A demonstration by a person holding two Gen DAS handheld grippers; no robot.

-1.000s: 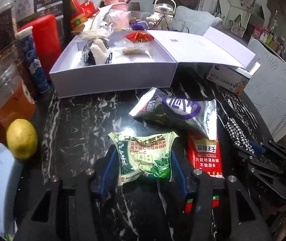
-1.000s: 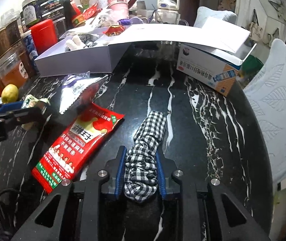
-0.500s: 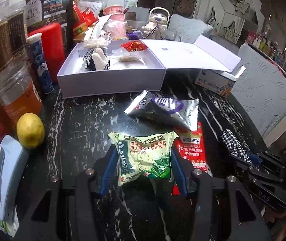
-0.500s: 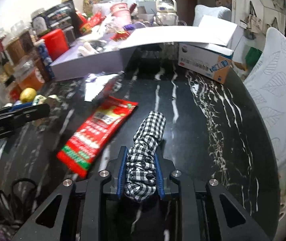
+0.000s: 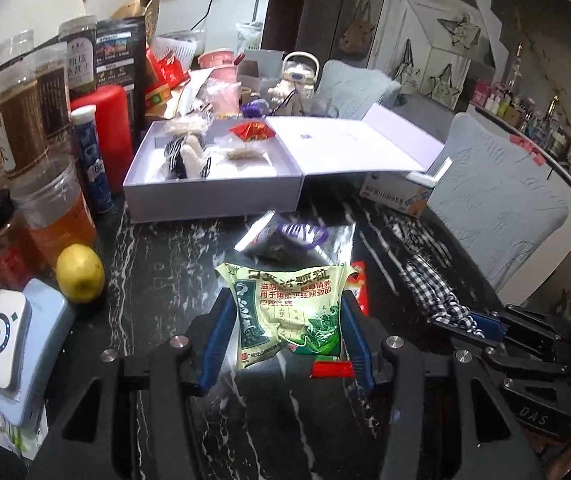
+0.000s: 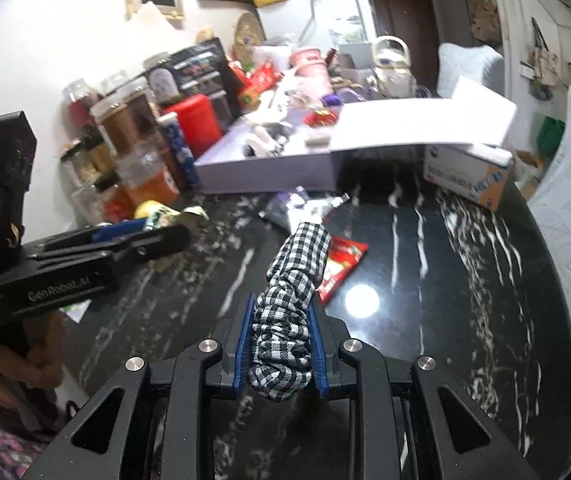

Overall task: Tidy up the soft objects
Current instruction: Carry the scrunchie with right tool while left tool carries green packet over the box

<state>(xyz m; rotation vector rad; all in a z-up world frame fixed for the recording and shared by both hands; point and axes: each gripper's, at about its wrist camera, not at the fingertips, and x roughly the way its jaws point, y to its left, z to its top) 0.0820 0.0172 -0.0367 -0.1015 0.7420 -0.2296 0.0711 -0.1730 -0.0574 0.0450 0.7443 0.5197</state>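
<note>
My left gripper (image 5: 285,312) is shut on a green and yellow packet (image 5: 289,312), held above the black marble table (image 5: 157,280). My right gripper (image 6: 281,324) is shut on a black-and-white checked scrunchie (image 6: 289,300) that sticks up and forward from the pads, also lifted off the table. The scrunchie (image 5: 433,288) and right gripper show at the right of the left wrist view; the left gripper (image 6: 157,226) shows at the left of the right wrist view. An open white box (image 5: 213,184) with a small plush toy (image 5: 187,152) and a red wrapper (image 5: 251,131) stands at the back.
On the table lie a silver and purple snack bag (image 5: 297,236) and a red snack packet (image 6: 339,264). Jars, a red canister (image 5: 105,120), a blue tube and a lemon (image 5: 80,273) crowd the left side. A tissue box (image 6: 469,178) sits under the open lid at the right.
Both grippers have risen with their loads; the packet and the scrunchie are off the table, and the views now tilt up toward the box and shelves.
</note>
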